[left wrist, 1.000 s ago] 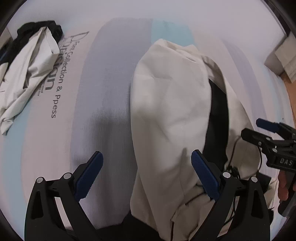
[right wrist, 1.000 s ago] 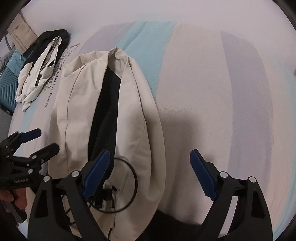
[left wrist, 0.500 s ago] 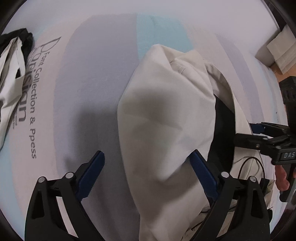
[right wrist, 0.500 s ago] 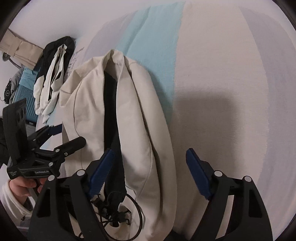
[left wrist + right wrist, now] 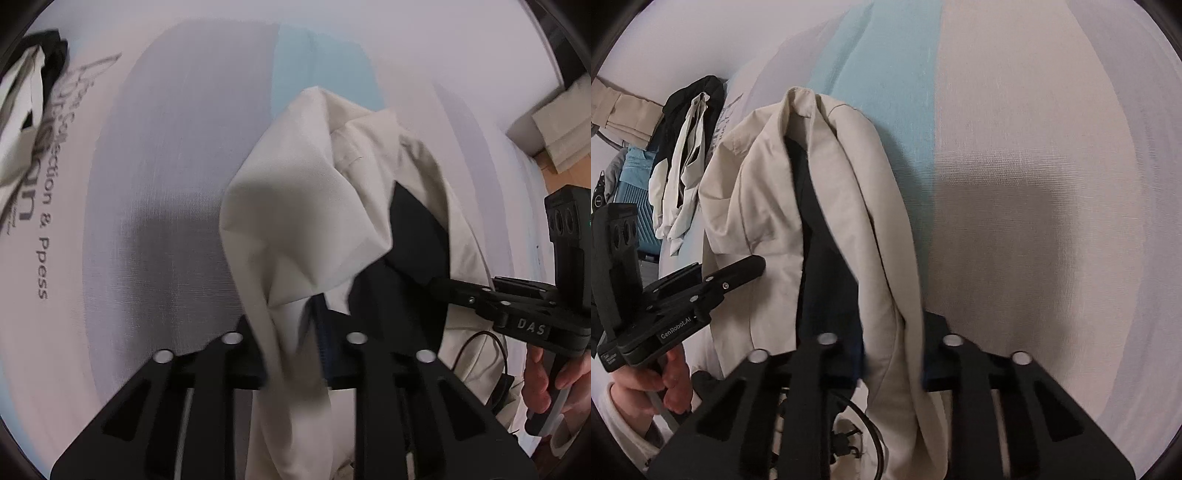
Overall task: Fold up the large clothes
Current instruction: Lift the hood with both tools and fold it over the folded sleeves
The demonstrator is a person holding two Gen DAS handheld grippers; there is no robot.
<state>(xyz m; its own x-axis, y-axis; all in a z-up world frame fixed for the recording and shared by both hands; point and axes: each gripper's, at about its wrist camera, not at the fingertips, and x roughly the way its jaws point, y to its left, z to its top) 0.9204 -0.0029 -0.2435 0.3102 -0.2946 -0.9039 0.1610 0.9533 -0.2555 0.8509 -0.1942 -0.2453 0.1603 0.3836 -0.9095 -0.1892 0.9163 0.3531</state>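
Where both sets of jaws stood apart a second ago, the left gripper (image 5: 291,354) and right gripper (image 5: 892,354) now clamp the cream jacket (image 5: 295,206), lifting it off the striped bed (image 5: 1034,147).

Jacket (image 5: 295,206) hides both fingers' pads — lower hem cropped.

Striped mattress (image 5: 1015,147) in grey, turquoise and beige bands, beige jacket (image 5: 753,192) lying on it, crumpled black-and-white garment (image 5: 687,147) near printed lettering (image 5: 44,206)
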